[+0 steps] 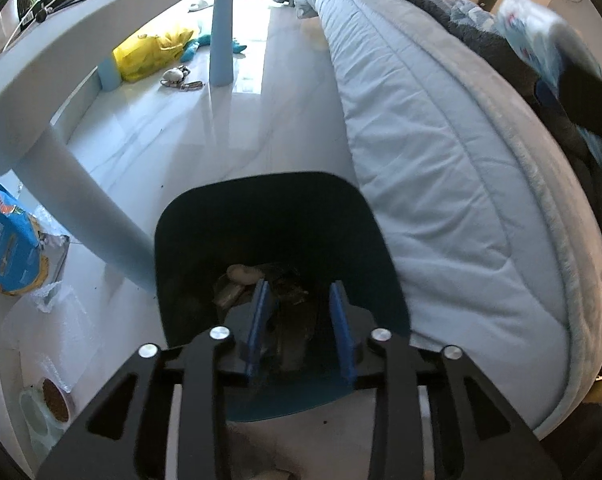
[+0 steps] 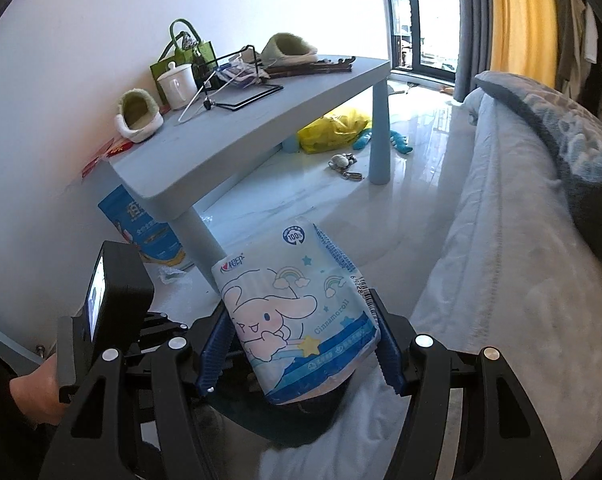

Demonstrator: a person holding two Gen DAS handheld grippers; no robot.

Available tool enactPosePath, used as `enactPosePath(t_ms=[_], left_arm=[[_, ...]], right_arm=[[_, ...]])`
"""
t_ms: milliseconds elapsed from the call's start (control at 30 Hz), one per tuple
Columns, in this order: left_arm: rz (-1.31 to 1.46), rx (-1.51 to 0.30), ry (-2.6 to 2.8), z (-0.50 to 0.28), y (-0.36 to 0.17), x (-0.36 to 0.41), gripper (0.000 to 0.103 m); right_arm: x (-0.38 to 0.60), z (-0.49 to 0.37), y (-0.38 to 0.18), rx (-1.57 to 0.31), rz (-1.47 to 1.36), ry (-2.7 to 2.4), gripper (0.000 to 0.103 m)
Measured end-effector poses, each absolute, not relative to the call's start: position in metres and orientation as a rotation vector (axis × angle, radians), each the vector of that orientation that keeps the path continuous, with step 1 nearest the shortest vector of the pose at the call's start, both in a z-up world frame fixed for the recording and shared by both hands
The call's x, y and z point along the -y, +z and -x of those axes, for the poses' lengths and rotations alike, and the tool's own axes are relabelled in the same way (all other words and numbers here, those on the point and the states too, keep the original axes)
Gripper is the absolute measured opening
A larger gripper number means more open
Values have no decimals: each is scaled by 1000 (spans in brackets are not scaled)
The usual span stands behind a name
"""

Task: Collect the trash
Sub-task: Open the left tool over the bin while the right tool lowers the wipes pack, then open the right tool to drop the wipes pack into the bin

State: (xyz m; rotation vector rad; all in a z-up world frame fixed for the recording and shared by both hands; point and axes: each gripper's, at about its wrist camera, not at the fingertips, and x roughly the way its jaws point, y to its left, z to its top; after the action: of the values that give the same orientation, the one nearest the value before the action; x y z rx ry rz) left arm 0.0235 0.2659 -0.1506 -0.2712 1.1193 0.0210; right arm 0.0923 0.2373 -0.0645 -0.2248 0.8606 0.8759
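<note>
Blue pads of my left gripper (image 1: 301, 330) stand slightly apart and empty over the dark bin (image 1: 189, 240), scraps already inside, while my right gripper (image 2: 299, 344) clamps the tissue pack (image 2: 297, 320), with the bin at six o'clock below it, not yet dropped.

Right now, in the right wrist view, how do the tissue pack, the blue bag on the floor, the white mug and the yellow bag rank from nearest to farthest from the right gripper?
1. Tissue pack: clamped in the right gripper.
2. Blue bag: left, on the floor by the table leg.
3. White mug: upper left, on the table.
4. Yellow bag: under the table's far end.
</note>
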Motion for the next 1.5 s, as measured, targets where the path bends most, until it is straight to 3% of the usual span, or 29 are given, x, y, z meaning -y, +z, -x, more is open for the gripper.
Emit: enactPosePath(t_ms=[100, 367, 933, 1100, 1500], left_arm=[[273, -1115, 25, -19, -151, -272, 52], [319, -1067, 47, -9, -141, -296, 64], [308, -931, 109, 8, -100, -324, 72], [318, -878, 146, 14, -86, -336, 72], [329, -737, 191, 33, -34, -335, 75]], right_arm=[[-247, -93, -70, -875, 230, 876, 64], [-272, -97, -99, -947, 261, 844, 64], [-310, -101, -167, -1113, 327, 796, 64], [-318, -96, -182, -1150, 359, 804, 69], [-304, -85, -156, -1107, 353, 825, 73]])
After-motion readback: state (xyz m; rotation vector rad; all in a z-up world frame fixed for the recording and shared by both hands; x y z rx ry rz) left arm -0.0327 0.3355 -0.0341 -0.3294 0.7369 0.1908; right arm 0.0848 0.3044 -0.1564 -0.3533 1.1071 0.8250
